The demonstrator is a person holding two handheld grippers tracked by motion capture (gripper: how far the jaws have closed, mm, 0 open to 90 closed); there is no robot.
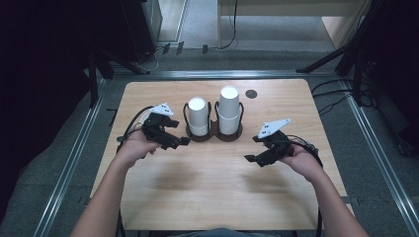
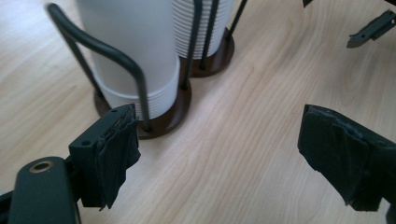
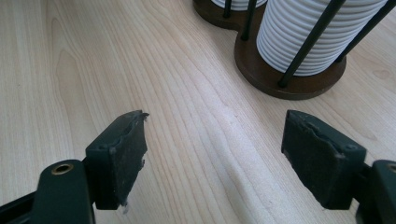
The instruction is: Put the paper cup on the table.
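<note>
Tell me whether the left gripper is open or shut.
Open. In the left gripper view its fingers stand far apart over bare table, gripping nothing; the cup stack stands just beyond them.

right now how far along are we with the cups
Hardly begun. Done: nothing shows as moved; both cup stacks sit in the dark holder, the left stack shorter than the right stack. In hand: the left gripper is open close beside the left stack, and the right gripper is open over bare table, gripping nothing. Left: probably closing on a cup and lifting it out.
</note>
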